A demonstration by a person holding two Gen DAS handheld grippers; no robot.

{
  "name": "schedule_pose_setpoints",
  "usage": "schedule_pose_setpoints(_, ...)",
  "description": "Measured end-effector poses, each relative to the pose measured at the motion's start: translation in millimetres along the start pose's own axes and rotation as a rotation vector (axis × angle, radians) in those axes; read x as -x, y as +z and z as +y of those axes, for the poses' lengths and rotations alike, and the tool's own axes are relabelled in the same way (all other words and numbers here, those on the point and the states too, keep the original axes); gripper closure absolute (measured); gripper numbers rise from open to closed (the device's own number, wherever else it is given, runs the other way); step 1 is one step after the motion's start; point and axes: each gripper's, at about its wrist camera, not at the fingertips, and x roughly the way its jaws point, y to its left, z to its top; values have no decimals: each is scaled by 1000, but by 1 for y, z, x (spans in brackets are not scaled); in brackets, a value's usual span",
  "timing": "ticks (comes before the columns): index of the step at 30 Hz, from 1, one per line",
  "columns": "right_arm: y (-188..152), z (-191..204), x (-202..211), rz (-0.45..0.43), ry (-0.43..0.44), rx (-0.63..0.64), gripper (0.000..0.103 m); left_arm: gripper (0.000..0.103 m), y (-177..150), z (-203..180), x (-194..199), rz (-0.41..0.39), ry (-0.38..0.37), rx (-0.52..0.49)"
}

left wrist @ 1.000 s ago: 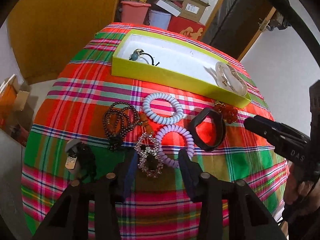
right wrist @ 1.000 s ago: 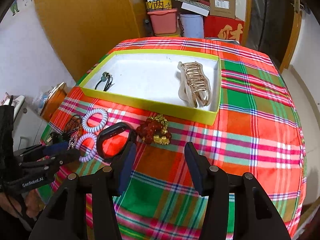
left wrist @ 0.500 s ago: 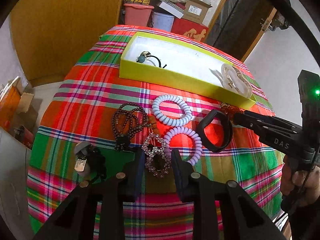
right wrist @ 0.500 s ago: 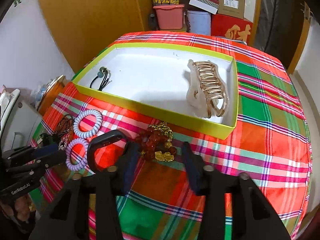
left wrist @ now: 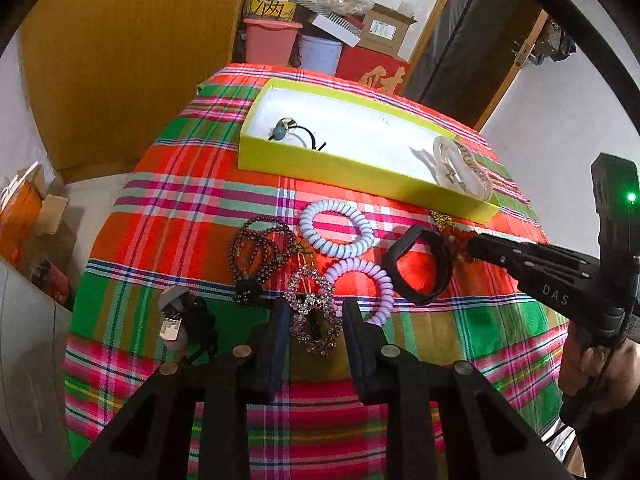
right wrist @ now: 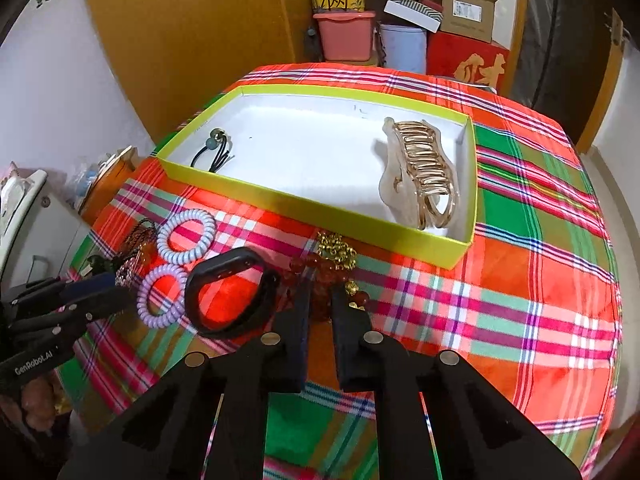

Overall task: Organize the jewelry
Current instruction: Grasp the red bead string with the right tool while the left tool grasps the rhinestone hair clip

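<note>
A yellow-green box (right wrist: 280, 196) with a white floor holds a gold hair claw (right wrist: 424, 172) and a black hair tie (right wrist: 216, 152). In front of it lie a white coil tie (left wrist: 336, 228), a lilac coil tie (left wrist: 360, 280), a black band (left wrist: 418, 268), a dark bead bracelet (left wrist: 256, 252) and a rhinestone clip (left wrist: 314, 316). My left gripper (left wrist: 314, 320) straddles the rhinestone clip, its jaws a little apart from it. My right gripper (right wrist: 320, 300) has narrowed around the red bead and gold charm bracelet (right wrist: 328, 268).
The table wears a plaid cloth (right wrist: 520, 300). A small tag with a black cord (left wrist: 176, 320) lies at the front left. Storage bins and cardboard boxes (right wrist: 400, 20) stand behind the table, beside a wooden cabinet (right wrist: 180, 40).
Both grippers have moved forward and down. The left jaws have narrowed around the rhinestone clip. The right jaws have closed in on the red bead bracelet.
</note>
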Motion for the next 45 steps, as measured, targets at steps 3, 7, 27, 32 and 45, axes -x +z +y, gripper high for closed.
schedule_pose_setpoints(3,-4,0,8,-8,4,-7,93,76,0,-1,6,-11,-3,-5)
schedule_pose_setpoints(7,-8,-1,19,-22,9,-20,93,76,-1,-4,15,-25,-8,-10)
schedule_pose_setpoints(27,-21,3,47,-57,5,-37,93,76,-16,-11,24,50,-173,24)
schedule_pose_setpoints(32,-20,2,56,-78,5,-42,93,76,-11,-17,41,-5,-152,-19)
schedule_pose_setpoints(45,1,8,80,-153,34,-31,93,76,19,-21,52,-68,-117,-49)
